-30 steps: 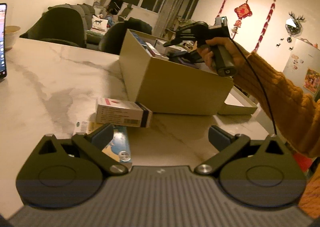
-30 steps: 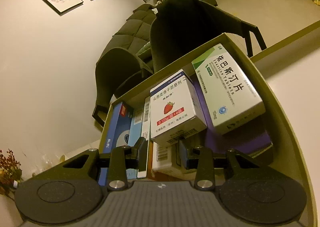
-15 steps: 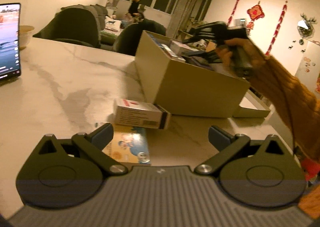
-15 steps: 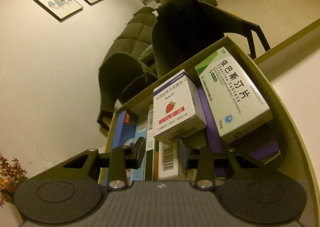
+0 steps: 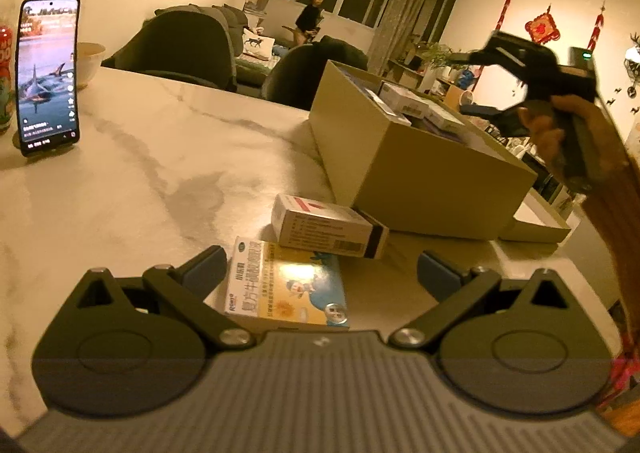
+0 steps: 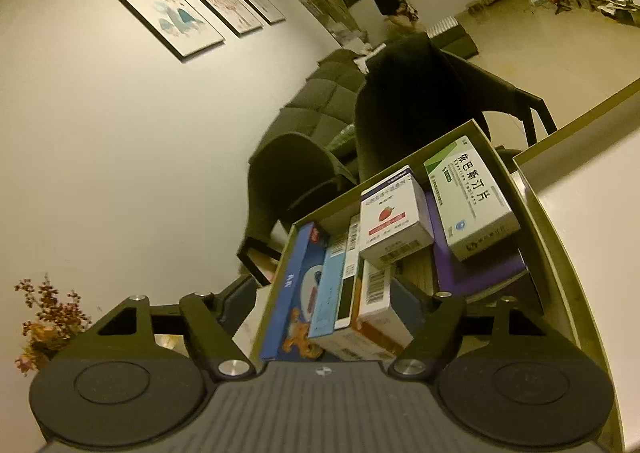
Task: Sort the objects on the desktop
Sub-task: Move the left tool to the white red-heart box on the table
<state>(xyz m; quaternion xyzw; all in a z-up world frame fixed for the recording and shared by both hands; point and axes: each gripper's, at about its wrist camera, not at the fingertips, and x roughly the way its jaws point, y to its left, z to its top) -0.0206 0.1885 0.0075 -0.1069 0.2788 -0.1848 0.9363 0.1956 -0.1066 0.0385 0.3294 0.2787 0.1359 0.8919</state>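
Now, near: left tongs [image 5: 318, 271] wide, nothing gripped, over yellow-blue medicine box [image 5: 286, 287] on desk [image 5: 160, 173] | white carton [image 5: 328, 225] resting on its far edge | beyond: right tongs [image 6: 324, 303] opening, pads clear, above open cardboard box [image 5: 420, 169] | strawberry carton [image 6: 394, 221] lies inside

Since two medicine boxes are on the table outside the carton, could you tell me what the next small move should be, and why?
Probably ease the left gripper forward and close on the yellow box. Its jaws stand open with that box between them, the pink-striped box leans on its far edge, and the right gripper is opening, empty, above the carton.
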